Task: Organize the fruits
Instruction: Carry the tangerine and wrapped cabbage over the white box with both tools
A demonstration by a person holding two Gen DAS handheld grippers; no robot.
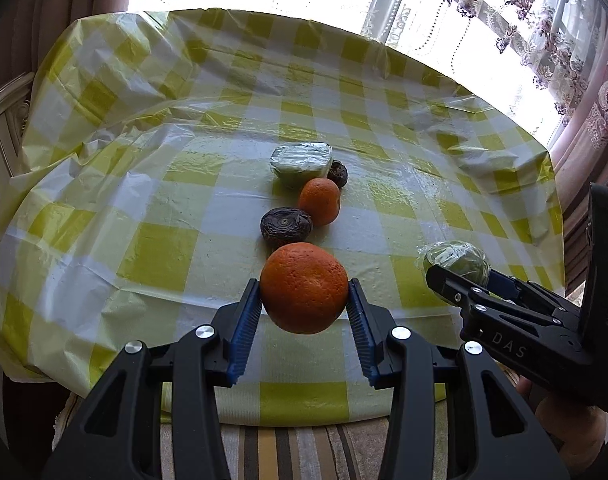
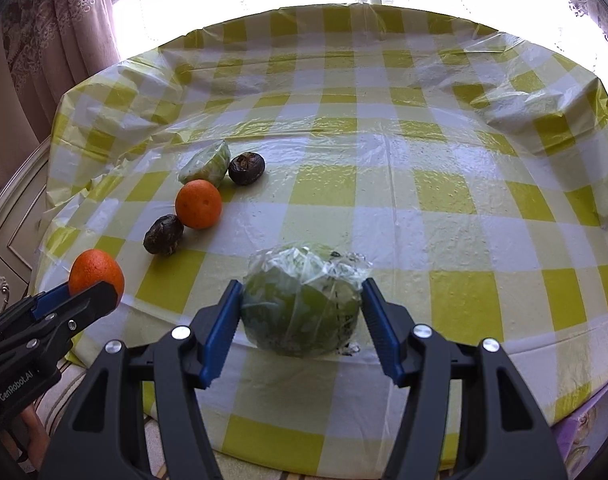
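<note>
From my left wrist, my left gripper [image 1: 305, 300] is clamped on a round, pebbly-skinned orange [image 1: 304, 287], its blue ribbed pads pressed to both sides and the fruit lifted clear of the desk. Just beyond the gripper lies a dark wrinkled brown fruit [image 1: 286, 226], then a smaller orange fruit [image 1: 319, 201] touching it, and farther ahead a plastic-wrapped pale green wedge [image 1: 302, 163] with a second dark wrinkled fruit [image 1: 338, 173] tucked behind its right side. Off to my right, my right gripper [image 1: 461, 276] carries a green round fruit in clear film [image 1: 457, 262]. The desk wears a crinkled yellow-and-white checked plastic cloth [image 1: 152, 184]; floral lace curtains [image 1: 543, 20] hang at a bright window beyond.

From my right wrist, the right gripper [image 2: 302, 308] is closed on that film-wrapped green fruit [image 2: 302, 304], the wrap bunched and shiny on top, held above the near edge of the desk. To its left, the left gripper [image 2: 90, 288] holds the orange [image 2: 94, 270]. Ahead and left sit the dark fruit [image 2: 163, 235], the small orange [image 2: 198, 204], the wrapped wedge [image 2: 206, 164] and the other dark fruit [image 2: 246, 168]. A pale carved cabinet [image 2: 8, 240] stands at far left.
</note>
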